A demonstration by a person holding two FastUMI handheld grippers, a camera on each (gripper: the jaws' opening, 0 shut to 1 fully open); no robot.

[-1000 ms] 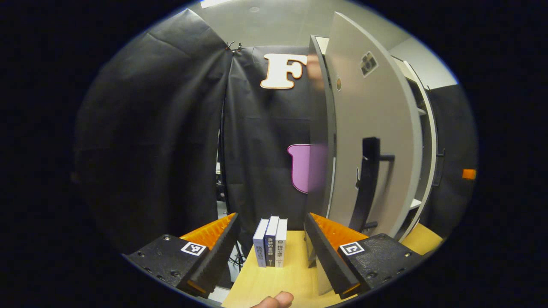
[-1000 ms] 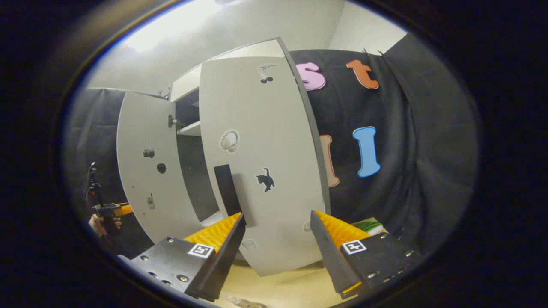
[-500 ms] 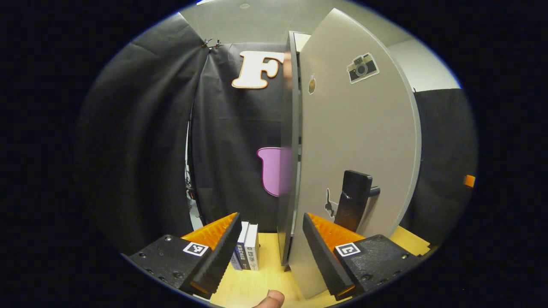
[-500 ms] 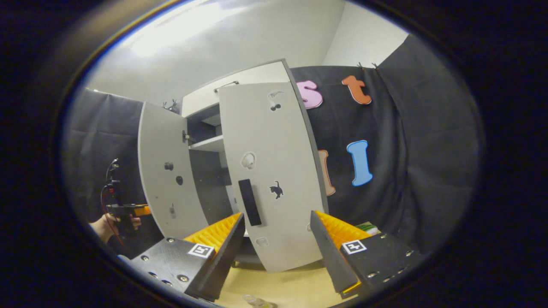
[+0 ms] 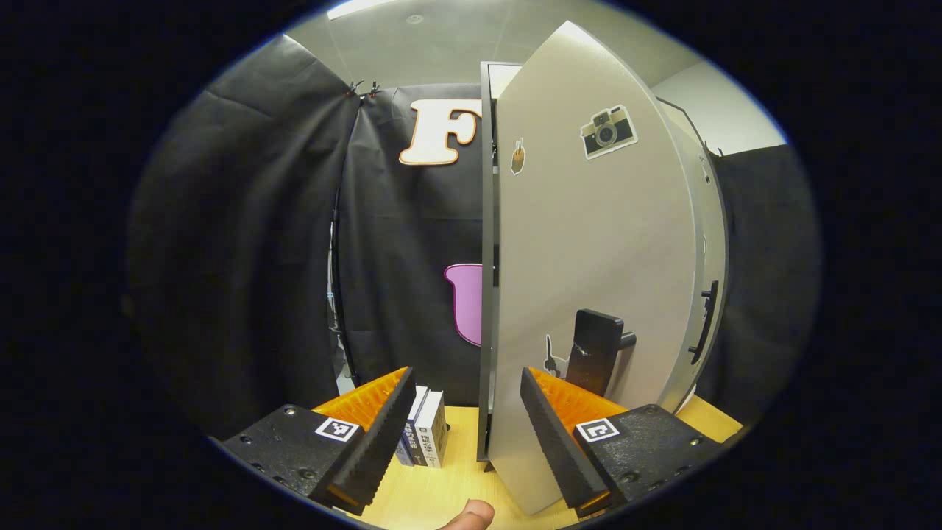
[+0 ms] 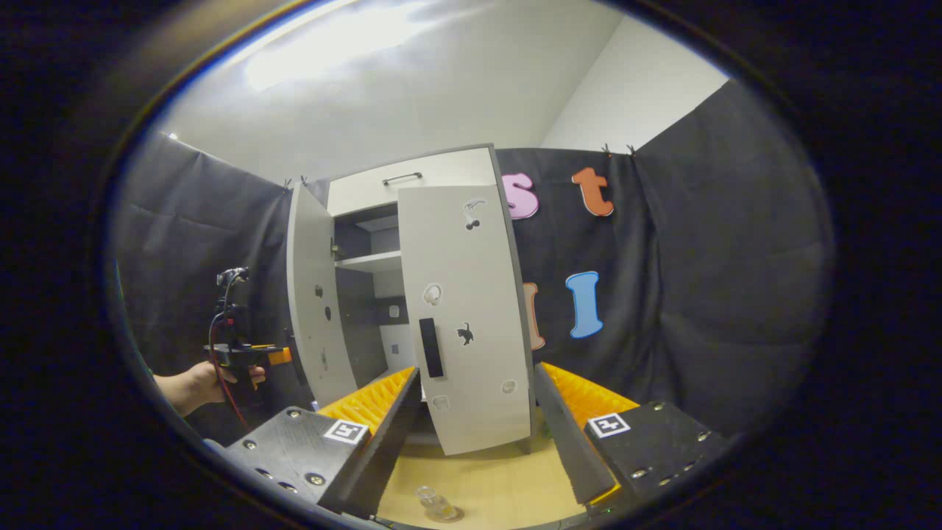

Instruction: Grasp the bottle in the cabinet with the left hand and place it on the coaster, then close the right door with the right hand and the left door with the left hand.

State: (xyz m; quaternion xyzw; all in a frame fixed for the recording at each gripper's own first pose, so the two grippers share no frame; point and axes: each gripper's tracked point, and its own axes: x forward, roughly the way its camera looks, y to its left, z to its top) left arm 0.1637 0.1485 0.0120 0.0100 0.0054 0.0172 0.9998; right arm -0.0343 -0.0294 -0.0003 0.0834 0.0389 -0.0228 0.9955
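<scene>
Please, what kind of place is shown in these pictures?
Probably a staged recording booth: black cloth walls surround a grey cabinet with stickered doors on a wooden table, beside some books.

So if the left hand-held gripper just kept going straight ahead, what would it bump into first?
Probably the left door: its hinge-side edge stands right between the open fingers of the left hand-held gripper. Depth is hard to judge through the fisheye view.

Cabinet doors (image 6: 464,324) pale grey with small stickers and black handles (image 6: 430,347); desk (image 6: 500,486) light wood; books (image 5: 430,439) with white and dark-blue spines.
</scene>
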